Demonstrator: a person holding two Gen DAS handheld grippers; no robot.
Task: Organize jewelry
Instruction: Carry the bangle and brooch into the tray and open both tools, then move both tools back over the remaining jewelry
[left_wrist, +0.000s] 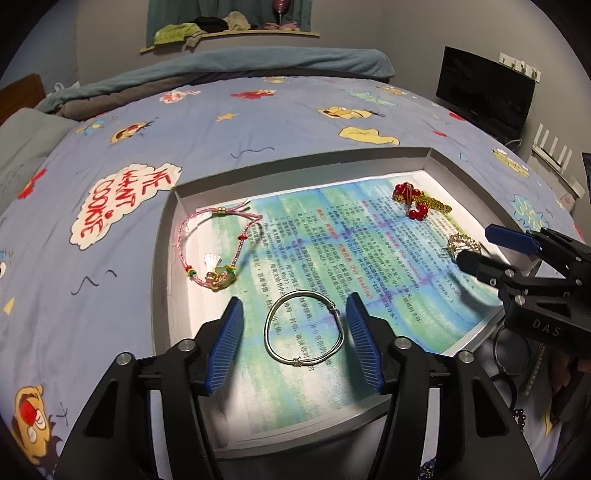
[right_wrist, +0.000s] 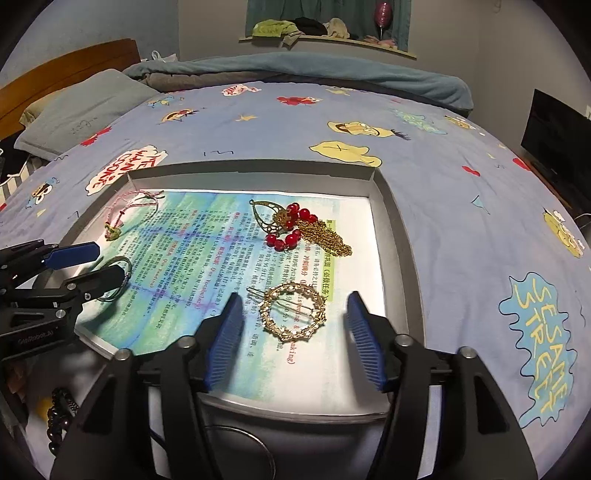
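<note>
Both tongs stand apart and empty over the tray (left_wrist: 436, 157) on the bed: left tongs (left_wrist: 293, 343) around the bangle (left_wrist: 303, 328), right tongs (right_wrist: 293, 343) around the gold hair clip (right_wrist: 293, 312). The bangle looks light, stiff and slippery, best pinched across its wire rim. The clip looks delicate; take its ring edge.

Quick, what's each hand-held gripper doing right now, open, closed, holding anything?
Left hand-held gripper: open, silver bangle between its fingers, not gripped.
Right hand-held gripper: open, gold brooch between, not gripped.

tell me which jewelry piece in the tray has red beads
The gold chain ornament with round red beads at the tray's far side; the silver bangle, gold ring clip and pink cord bracelet don't.
</note>
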